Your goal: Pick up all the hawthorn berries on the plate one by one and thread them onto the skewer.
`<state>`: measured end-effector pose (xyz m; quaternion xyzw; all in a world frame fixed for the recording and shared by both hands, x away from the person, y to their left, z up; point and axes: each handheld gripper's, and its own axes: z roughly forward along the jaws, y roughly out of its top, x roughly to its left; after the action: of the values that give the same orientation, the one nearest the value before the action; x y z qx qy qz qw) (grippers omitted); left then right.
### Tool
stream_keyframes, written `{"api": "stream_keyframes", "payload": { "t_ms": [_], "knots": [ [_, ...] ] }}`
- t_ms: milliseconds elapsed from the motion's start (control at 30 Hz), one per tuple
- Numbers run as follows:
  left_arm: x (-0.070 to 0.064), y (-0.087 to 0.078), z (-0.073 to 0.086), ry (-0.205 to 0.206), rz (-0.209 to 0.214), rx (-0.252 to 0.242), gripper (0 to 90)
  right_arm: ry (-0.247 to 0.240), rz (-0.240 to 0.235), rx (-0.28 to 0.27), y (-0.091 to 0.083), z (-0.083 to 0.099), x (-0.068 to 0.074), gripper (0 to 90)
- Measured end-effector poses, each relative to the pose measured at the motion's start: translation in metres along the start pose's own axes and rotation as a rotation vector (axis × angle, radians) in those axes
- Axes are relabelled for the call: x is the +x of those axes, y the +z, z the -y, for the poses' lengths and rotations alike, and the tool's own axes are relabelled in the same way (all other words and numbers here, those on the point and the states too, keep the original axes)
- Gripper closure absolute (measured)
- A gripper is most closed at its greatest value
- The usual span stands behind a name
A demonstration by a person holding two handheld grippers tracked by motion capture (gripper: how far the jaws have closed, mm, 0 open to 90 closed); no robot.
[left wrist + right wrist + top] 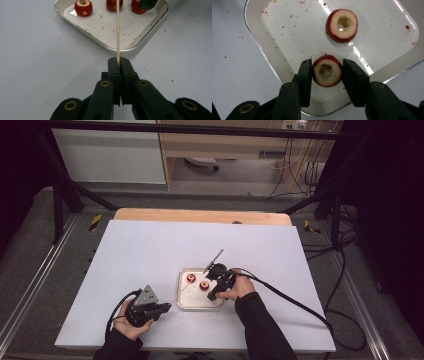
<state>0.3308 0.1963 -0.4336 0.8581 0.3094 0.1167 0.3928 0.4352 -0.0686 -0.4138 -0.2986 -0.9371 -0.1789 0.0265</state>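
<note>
Two tools are engaged: the left hand-held gripper (pixel 119 65) is clenched on the near end of a thin wooden skewer (pixel 117 30), whose long axis points straight ahead over the steel tray (pixel 140 42) on the white surface (pixel 32 62). The right hand-held gripper (pixel 326 71) is closed against a cored red fruit piece (pixel 327 71) in the tray, hole upward. The piece is judged light, soft and bruisable, best held by its skin sides; the skewer is judged stiff but snappable.
</note>
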Motion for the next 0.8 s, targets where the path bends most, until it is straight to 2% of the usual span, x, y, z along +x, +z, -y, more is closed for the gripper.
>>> {"api": "stream_keyframes", "payload": {
  "t_ms": [133, 233, 500, 600, 633, 667, 800],
  "knots": [
    [-0.001, -0.001, 0.0, 0.001, 0.0, -0.004, 88.6, 0.009, -0.001, -0.022, -0.006, 0.001, 0.002, 61.1],
    [-0.001, -0.002, -0.001, -0.001, -0.003, -0.012, 88.6, 0.045, -0.003, -0.063, -0.016, 0.002, 0.003, 61.2],
    [-0.005, -0.003, -0.002, -0.005, -0.012, -0.028, 88.6, 0.134, -0.004, -0.241, -0.041, 0.01, 0.006, 61.3],
    [-0.006, -0.003, -0.002, -0.01, -0.018, -0.036, 88.6, 0.17, -0.018, -0.316, -0.044, 0.014, 0.007, 61.3],
    [-0.006, -0.003, -0.002, -0.01, -0.018, -0.036, 88.6, 0.17, -0.018, -0.316, -0.044, 0.014, 0.007, 61.3],
    [-0.007, -0.004, -0.002, -0.013, -0.021, -0.04, 88.6, 0.193, -0.021, -0.364, -0.045, 0.017, 0.006, 61.3],
    [-0.008, -0.004, -0.002, -0.02, -0.029, -0.049, 88.6, 0.225, -0.037, -0.453, -0.045, 0.024, 0.005, 61.3]
  ]
}}
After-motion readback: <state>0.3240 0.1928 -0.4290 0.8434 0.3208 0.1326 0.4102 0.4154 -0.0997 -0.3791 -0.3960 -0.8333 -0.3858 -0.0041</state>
